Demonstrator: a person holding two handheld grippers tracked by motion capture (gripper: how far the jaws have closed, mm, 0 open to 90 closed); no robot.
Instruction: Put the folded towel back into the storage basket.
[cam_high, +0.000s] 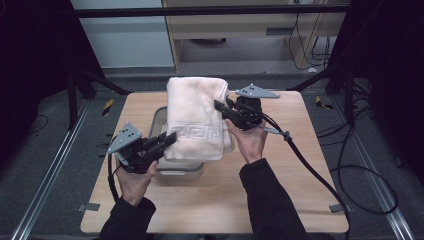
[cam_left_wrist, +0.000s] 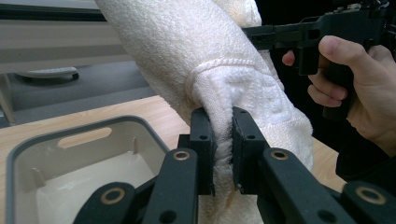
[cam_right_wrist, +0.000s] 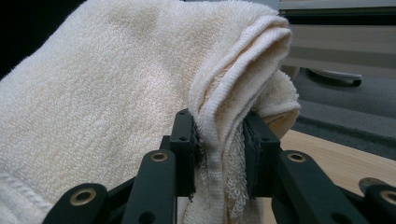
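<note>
A folded cream towel (cam_high: 195, 115) with a woven key pattern hangs in the air above a grey plastic bin (cam_high: 159, 120) on the wooden table. My left gripper (cam_high: 170, 139) is shut on the towel's near left corner (cam_left_wrist: 223, 140), the cloth squeezed between both pads. My right gripper (cam_high: 220, 107) is shut on the far right edge, where several folded layers (cam_right_wrist: 219, 135) bunch between its jaws. In the left gripper view the bin (cam_left_wrist: 28, 154) lies below and to the left, with pale cloth inside, and the other hand (cam_left_wrist: 359, 88) holds its gripper beyond the towel.
The wooden table (cam_high: 280, 190) has bare surface in front and to the right. A thick black cable (cam_high: 310, 165) trails from the right gripper across the table's right side. Dark frame struts and a pale cabinet stand behind the table.
</note>
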